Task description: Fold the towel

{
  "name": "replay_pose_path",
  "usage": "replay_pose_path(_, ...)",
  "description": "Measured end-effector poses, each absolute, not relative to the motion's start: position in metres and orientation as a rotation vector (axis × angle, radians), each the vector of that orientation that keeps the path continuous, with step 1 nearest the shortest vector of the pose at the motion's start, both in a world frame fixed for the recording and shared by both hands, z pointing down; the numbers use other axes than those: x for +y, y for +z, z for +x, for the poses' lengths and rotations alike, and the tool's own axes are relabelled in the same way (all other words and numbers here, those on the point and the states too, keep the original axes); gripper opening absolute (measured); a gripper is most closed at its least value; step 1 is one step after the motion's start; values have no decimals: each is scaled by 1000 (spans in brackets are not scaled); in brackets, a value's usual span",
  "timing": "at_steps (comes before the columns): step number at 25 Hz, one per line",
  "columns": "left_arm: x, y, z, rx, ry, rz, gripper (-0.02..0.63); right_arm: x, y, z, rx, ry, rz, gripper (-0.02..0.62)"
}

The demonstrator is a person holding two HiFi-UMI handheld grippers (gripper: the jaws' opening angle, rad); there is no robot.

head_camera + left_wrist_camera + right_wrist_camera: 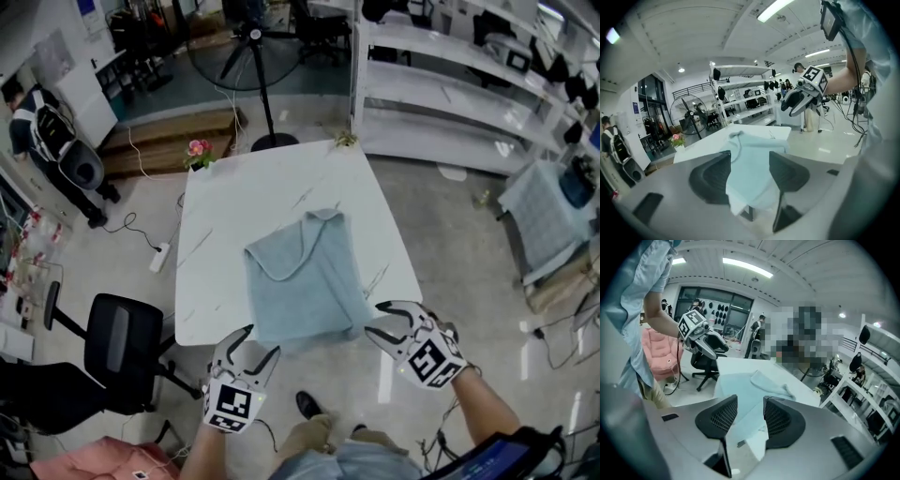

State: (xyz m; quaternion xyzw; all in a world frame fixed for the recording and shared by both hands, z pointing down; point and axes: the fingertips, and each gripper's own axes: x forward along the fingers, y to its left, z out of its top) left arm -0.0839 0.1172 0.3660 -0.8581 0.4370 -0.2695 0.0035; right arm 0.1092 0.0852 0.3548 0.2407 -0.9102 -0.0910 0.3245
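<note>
In the head view, the towel (305,281) lies on the white worktop (239,202), close to the front edge. It looks folded over once, but its far corner is bunched up. The left gripper (262,339) and the right gripper (375,319) are at the near edge with their jaws apart, holding nothing.

In the left gripper view, the jaws are let go. The towel (754,145) shows past the gap, and its near edge hangs a little over the worktop.

In the right gripper view, the jaws are apart too and do not pinch the towel (740,385).

I think one fold is done. The messy corner needs smoothing, and maybe one more fold is left.
</note>
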Motion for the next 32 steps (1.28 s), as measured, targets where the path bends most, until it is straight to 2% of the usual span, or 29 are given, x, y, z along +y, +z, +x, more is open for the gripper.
replay_pose_path(6,48,334,-96,1308,-757,-2677,259,8,309,83,-2378,-358,764,181)
replay_pose_path(10,15,347,-86,1264,-773,-2725,259,-33,309,72,-2364,-388,772,179)
replay_pose_path(17,-48,419,-66,1229,-905,-2787,261,-118,356,61,-2318,-408,649,176)
replay_pose_path(23,-69,484,-63,1179,-1151,-2813,258,-178,405,57,-2262,-412,538,176)
replay_pose_path(27,-78,500,-68,1179,-1233,-2809,209,-202,427,50,-2218,-456,461,176)
replay_pose_path(32,-83,502,-66,1146,-1243,-2880,192,-216,450,43,-2159,-532,366,176)
